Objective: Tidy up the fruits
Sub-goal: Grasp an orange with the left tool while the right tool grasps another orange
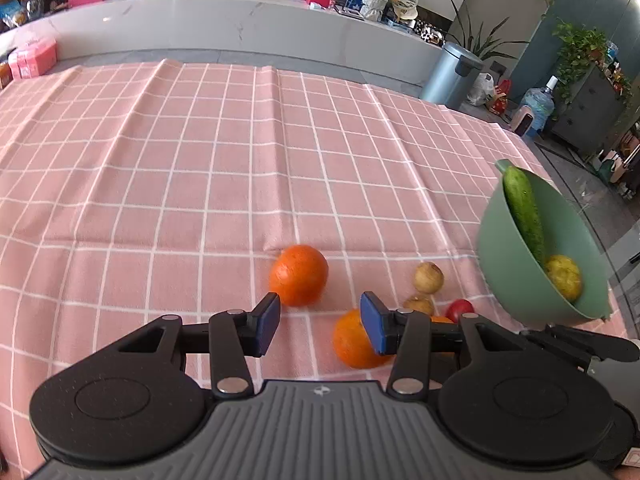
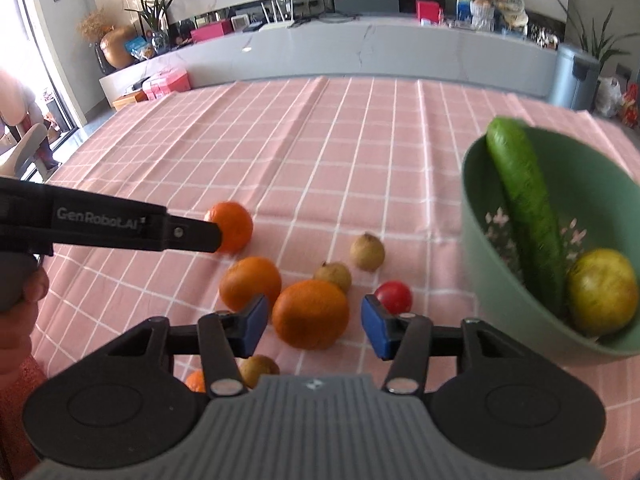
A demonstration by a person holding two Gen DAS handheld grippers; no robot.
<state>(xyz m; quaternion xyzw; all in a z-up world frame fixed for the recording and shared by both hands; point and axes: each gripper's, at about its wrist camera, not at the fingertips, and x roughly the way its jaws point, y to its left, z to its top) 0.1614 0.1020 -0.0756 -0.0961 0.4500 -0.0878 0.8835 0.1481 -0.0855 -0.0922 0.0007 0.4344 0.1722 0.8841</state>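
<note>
Three oranges lie on the pink checked cloth: a far one [image 2: 232, 226] [image 1: 298, 274], a middle one [image 2: 250, 283] [image 1: 354, 340] and a near one [image 2: 310, 314]. My left gripper [image 1: 319, 327] is open, just short of the far orange. My right gripper [image 2: 314, 326] is open with the near orange between its blue pads [image 2: 374, 326]. A green bowl [image 2: 480, 264] [image 1: 508, 276] at the right holds a cucumber [image 2: 524, 208] and a yellow-green fruit [image 2: 602, 292].
Small brown fruits [image 2: 367, 251] [image 2: 333, 276] [image 2: 258, 370], a red fruit [image 2: 394, 296] and a small orange piece [image 2: 195, 381] lie among the oranges. The left gripper's body [image 2: 108, 224] crosses the right wrist view. The table edge [image 1: 560, 168] runs behind the bowl.
</note>
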